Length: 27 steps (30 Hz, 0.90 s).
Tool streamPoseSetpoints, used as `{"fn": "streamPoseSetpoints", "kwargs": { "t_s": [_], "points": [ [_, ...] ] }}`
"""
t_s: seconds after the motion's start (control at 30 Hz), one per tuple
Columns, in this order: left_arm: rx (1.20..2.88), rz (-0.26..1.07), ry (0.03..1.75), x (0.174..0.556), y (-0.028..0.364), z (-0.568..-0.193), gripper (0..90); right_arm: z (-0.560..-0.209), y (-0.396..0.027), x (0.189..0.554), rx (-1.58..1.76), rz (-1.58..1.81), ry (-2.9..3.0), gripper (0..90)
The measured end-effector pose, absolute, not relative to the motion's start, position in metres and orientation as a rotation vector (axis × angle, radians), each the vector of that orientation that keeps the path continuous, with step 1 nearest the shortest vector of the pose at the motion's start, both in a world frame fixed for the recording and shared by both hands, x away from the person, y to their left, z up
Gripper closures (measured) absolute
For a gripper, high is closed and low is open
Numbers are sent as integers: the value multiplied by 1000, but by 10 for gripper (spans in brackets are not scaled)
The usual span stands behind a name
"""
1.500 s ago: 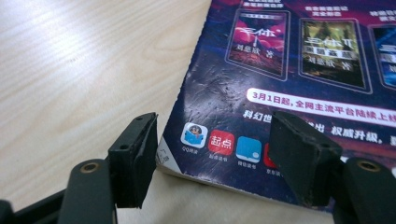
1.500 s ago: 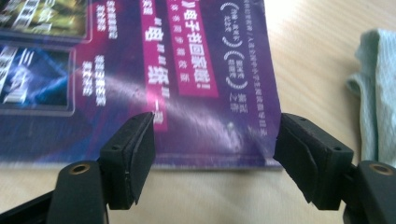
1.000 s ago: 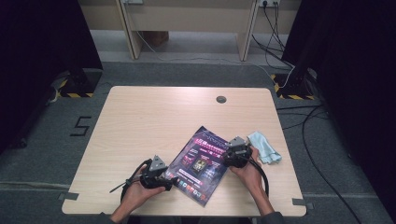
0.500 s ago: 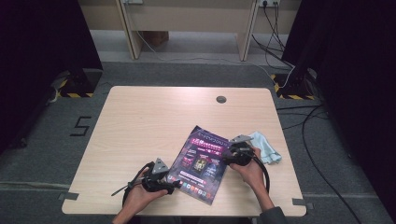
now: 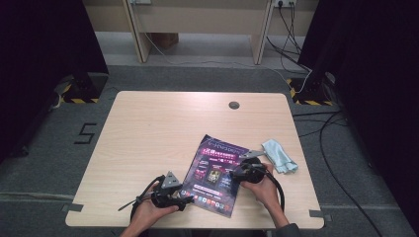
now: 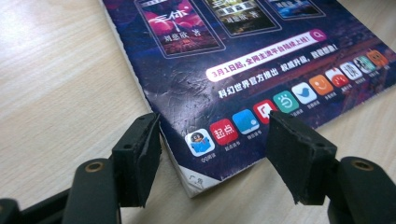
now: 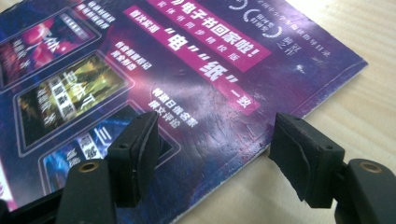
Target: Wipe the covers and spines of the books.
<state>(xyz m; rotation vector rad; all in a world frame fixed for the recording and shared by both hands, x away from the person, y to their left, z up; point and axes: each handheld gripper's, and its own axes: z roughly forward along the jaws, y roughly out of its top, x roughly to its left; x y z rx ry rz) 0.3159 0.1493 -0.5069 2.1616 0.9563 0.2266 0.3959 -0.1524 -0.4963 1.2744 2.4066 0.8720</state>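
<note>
Reading "QQ" on an icon, the magazine (image 6: 224, 70) carries Chinese print.

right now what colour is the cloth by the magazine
Pale blue cloth, clearest in the high view.

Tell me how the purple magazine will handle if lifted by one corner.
The magazine looks thin and glossy, so it would likely sag and may slip. Its creased cover suggests soft paper. It lies flat on the table, so the left tongs probably must pry under the corner.
</note>
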Motion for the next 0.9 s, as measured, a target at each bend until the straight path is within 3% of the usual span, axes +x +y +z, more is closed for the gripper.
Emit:
{"fn": "streamPoseSetpoints", "kwargs": {
  "t_s": [0.27, 0.63, 0.9],
  "points": [
    [2259, 296, 865, 313, 133, -508, 337, -497, -149, 414, 1275, 853, 2347, 348],
    [2222, 251, 878, 322, 129, -508, 394, -497, -146, 430, 1270, 824, 2291, 348],
    [2229, 263, 844, 324, 128, -508, 388, -498, -146, 436, 1276, 828, 2273, 346]
  ]
}}
